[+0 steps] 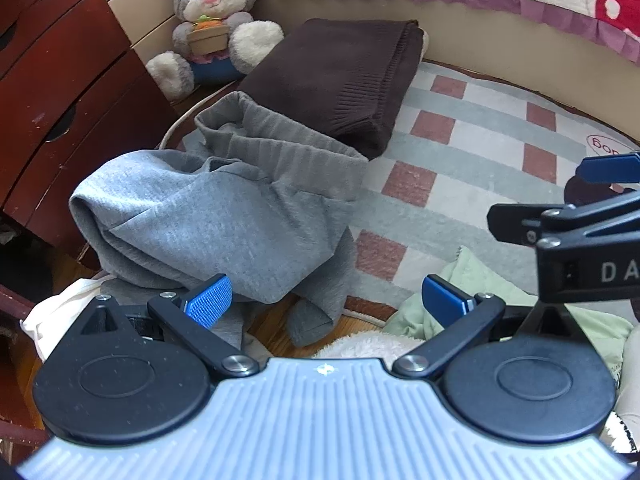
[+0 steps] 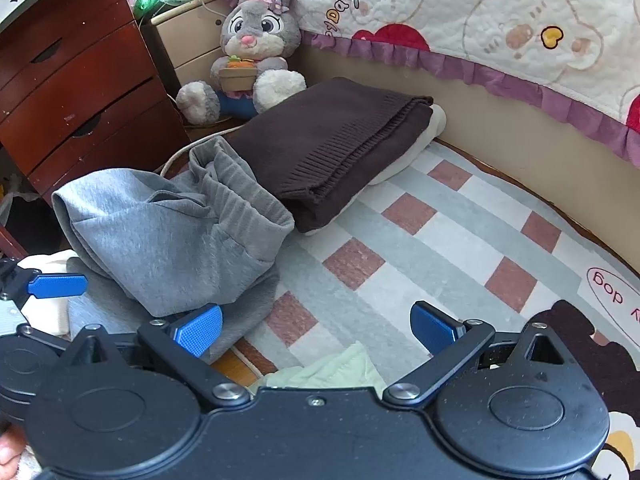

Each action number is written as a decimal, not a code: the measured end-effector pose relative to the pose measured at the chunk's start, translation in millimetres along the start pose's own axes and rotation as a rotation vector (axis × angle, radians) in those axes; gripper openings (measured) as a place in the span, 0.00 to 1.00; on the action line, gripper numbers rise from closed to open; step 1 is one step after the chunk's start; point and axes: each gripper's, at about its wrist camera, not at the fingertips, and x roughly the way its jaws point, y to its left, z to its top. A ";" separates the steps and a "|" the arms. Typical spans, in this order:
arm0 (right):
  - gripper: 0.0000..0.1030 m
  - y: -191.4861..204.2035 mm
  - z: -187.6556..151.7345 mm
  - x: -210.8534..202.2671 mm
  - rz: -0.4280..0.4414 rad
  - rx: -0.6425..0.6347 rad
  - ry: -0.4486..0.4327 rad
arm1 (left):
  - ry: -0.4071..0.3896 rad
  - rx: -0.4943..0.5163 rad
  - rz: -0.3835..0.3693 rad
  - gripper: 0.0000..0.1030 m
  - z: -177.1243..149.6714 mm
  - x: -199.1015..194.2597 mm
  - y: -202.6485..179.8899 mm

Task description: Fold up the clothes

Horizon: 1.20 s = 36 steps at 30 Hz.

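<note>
A crumpled grey garment (image 1: pixel 208 216) (image 2: pixel 172 232) lies at the left edge of the checked rug (image 1: pixel 460 152), with part of it hanging onto the wood floor. Behind it a folded brown knit (image 1: pixel 340 76) (image 2: pixel 332 140) rests on a white piece (image 2: pixel 428 132). My left gripper (image 1: pixel 326 300) hovers open just short of the grey garment's near edge, nothing between its blue pads. My right gripper (image 2: pixel 316 332) stands open over the rug, to the right of the grey garment, also with nothing in it. A pale green cloth (image 1: pixel 480 280) (image 2: pixel 340 368) lies below both grippers.
A plush rabbit (image 2: pixel 256 52) sits at the back beside a red-brown dresser (image 2: pixel 80 92). A bed with a quilted cover (image 2: pixel 480 20) borders the rug at the right. A white cable (image 2: pixel 180 156) runs behind the grey garment. A white fluffy cloth (image 1: pixel 360 344) lies under the left gripper.
</note>
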 end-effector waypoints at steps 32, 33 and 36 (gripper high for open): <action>0.99 1.8 2.8 2.9 -0.024 -0.003 0.008 | 0.006 -0.074 -0.014 1.00 0.0 14.3 10.0; 0.99 1.9 3.6 2.1 -0.027 -0.006 0.008 | 0.007 -0.074 -0.012 1.00 0.4 15.1 10.3; 0.99 3.3 5.5 -0.7 -0.023 -0.017 -0.002 | 0.030 -0.081 -0.010 1.00 2.7 19.9 12.1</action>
